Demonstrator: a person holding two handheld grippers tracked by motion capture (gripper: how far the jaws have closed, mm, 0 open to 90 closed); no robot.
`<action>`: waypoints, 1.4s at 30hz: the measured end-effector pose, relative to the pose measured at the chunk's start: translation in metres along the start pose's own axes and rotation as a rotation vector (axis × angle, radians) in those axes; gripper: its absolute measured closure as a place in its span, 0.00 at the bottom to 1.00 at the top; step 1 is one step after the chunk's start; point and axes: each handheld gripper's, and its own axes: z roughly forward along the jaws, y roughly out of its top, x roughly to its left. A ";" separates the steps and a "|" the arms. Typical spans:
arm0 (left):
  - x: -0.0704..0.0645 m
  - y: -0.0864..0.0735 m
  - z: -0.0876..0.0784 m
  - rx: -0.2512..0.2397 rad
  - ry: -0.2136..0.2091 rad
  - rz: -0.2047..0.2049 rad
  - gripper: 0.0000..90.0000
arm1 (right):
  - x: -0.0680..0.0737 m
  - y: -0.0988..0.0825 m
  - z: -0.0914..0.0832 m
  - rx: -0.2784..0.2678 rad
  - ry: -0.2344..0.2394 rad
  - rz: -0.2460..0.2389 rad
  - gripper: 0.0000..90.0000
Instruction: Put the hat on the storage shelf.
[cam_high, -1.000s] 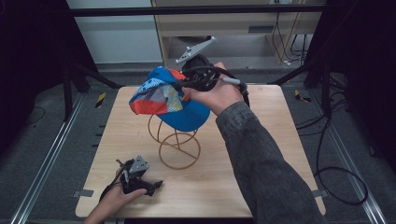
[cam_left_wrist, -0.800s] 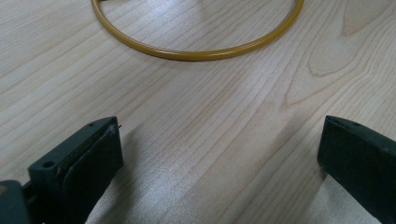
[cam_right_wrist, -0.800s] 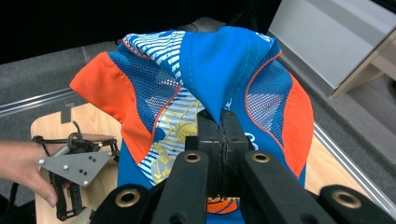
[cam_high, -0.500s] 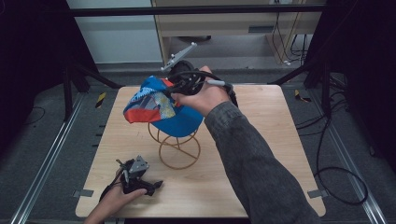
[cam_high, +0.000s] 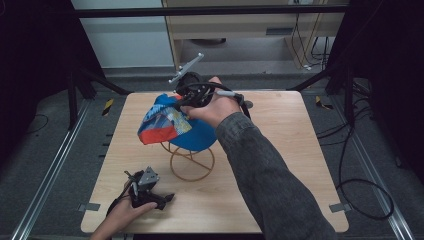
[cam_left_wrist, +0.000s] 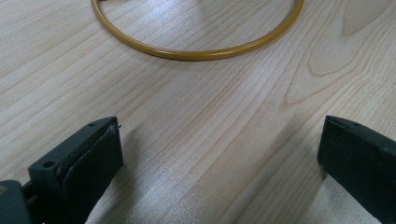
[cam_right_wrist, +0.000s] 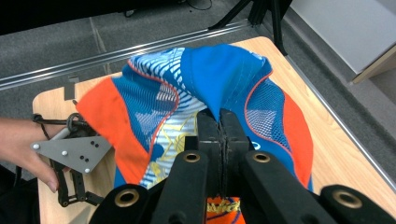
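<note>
A blue, orange and white cap (cam_high: 172, 125) hangs over the top of a gold wire stand (cam_high: 192, 162) in the middle of the table. My right gripper (cam_high: 181, 102) is shut on the cap's blue cloth; in the right gripper view the jaws stand pressed together on a fold of the cap (cam_right_wrist: 219, 79) at the right gripper (cam_right_wrist: 220, 122). Whether the cap rests on the stand is hidden. My left gripper (cam_high: 162, 196) lies on the table at the front left, held by a hand. Its jaws stand wide apart with nothing between them, the left gripper (cam_left_wrist: 219, 140) facing the stand's base ring (cam_left_wrist: 196, 52).
The wooden table (cam_high: 285, 165) has bare room on its right half and along the front. Metal rails run along the floor on both sides. A cable (cam_high: 365, 200) loops on the floor at the right, and a desk stands behind the table.
My right gripper has carried the cap a little to the left and down, so the cap now hangs lower over the stand. The left gripper has stayed where it was.
</note>
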 end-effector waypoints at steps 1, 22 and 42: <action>0.000 0.000 0.000 0.000 0.000 0.000 0.00 | 0.000 0.000 0.001 0.003 -0.001 0.001 0.99; 0.000 0.000 0.000 0.000 0.000 0.000 0.00 | 0.002 -0.007 0.007 0.017 0.023 0.003 0.98; 0.000 0.000 0.000 0.000 -0.001 -0.002 0.00 | 0.002 -0.011 0.007 0.017 0.022 0.022 0.78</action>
